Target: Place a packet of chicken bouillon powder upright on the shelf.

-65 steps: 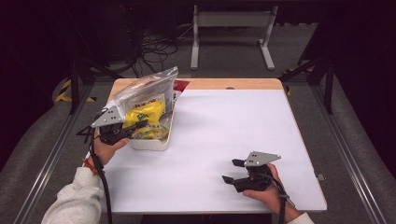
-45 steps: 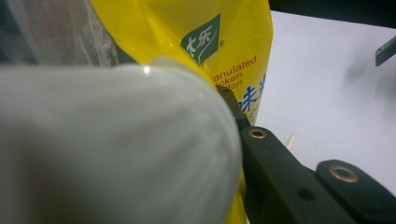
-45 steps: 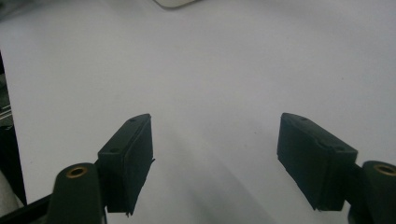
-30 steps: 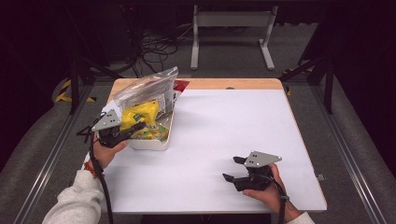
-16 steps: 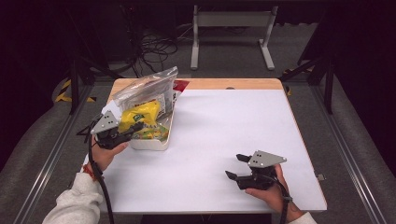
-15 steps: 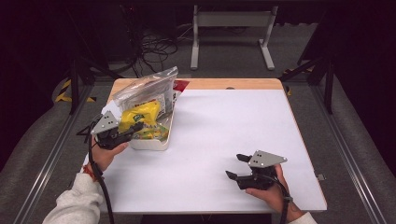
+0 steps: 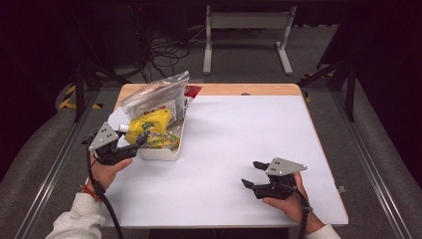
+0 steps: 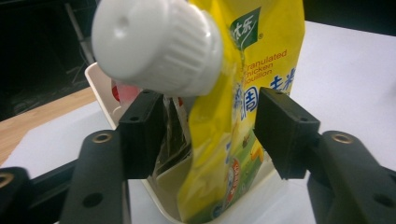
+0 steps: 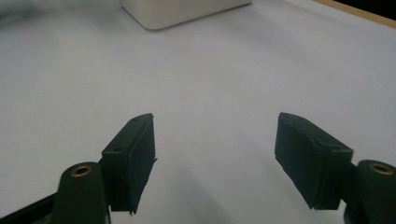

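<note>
As the left gripper lets go, the yellow pouch settles in the white tray.
Its jaws have just been opening, pouch between them but unpressed; better back straight off the white cap. The right gripper idles, jaws parted, over the worktop.

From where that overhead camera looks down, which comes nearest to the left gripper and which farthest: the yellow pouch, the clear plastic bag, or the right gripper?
1. yellow pouch: right at the left gripper, standing in the white tub.
2. clear plastic bag: just behind the pouch, toward the table's far edge.
3. right gripper: farthest, across the white table on the near right side.
</note>
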`<act>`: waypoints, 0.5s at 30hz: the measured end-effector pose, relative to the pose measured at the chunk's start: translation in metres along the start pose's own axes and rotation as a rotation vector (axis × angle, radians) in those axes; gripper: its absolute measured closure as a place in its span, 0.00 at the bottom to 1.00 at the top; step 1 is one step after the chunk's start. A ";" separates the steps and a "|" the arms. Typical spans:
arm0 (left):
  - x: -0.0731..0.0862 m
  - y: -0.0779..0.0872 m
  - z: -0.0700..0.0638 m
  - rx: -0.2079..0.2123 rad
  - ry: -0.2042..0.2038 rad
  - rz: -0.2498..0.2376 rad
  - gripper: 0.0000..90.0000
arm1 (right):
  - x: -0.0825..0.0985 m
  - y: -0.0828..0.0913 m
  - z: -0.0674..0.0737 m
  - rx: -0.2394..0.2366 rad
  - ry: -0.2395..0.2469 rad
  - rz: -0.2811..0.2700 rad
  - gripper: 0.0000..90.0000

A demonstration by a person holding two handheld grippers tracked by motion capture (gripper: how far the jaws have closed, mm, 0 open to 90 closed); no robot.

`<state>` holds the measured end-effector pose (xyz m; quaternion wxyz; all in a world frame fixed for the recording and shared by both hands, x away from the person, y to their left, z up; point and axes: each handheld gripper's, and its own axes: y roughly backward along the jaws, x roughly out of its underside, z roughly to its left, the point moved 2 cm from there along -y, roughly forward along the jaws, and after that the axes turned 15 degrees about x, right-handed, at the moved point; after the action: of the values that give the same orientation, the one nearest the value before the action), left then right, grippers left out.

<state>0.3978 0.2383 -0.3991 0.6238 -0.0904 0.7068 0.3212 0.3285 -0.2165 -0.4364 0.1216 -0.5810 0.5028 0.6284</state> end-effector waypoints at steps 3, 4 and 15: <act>0.000 0.002 -0.005 -0.014 -0.009 0.010 0.42 | -0.001 0.000 -0.002 0.002 0.000 -0.005 0.32; 0.000 0.004 -0.006 -0.017 -0.002 0.001 0.40 | -0.002 0.000 -0.002 0.003 0.001 -0.006 0.31; 0.004 0.022 -0.019 -0.060 0.023 -0.057 0.32 | -0.003 0.002 -0.004 0.033 0.028 -0.009 0.31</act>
<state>0.3697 0.2454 -0.3951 0.6216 -0.1330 0.7010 0.3233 0.3304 -0.2195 -0.4321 0.1267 -0.5901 0.5120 0.6112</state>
